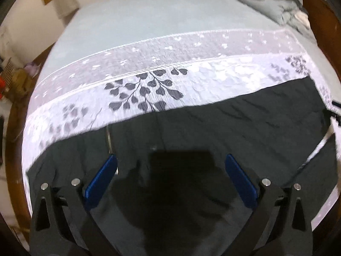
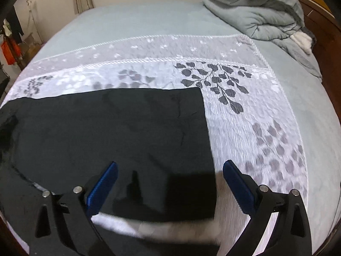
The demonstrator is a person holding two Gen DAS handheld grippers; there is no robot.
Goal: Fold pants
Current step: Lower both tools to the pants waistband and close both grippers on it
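Black pants (image 1: pixel 213 128) lie flat on a white leaf-patterned cloth (image 1: pixel 170 81) spread over the bed. In the left wrist view my left gripper (image 1: pixel 170 160) hovers open just above the pants, blue pads wide apart, nothing between them. A pale drawstring or seam (image 1: pixel 109 136) runs up from the left pad. In the right wrist view the pants (image 2: pixel 106 132) end in a straight hem edge at the right. My right gripper (image 2: pixel 170 166) is open above that hem's near corner, its right fingertip (image 2: pixel 229 166) over the white cloth (image 2: pixel 255 128).
A pale green bedsheet (image 2: pixel 149 19) covers the mattress beyond the cloth. A bundled grey-green duvet (image 2: pixel 255 10) sits at the far right corner. A wooden bed frame (image 1: pixel 319 10) rims the bed. Clutter stands on the floor at far left (image 2: pixel 10 49).
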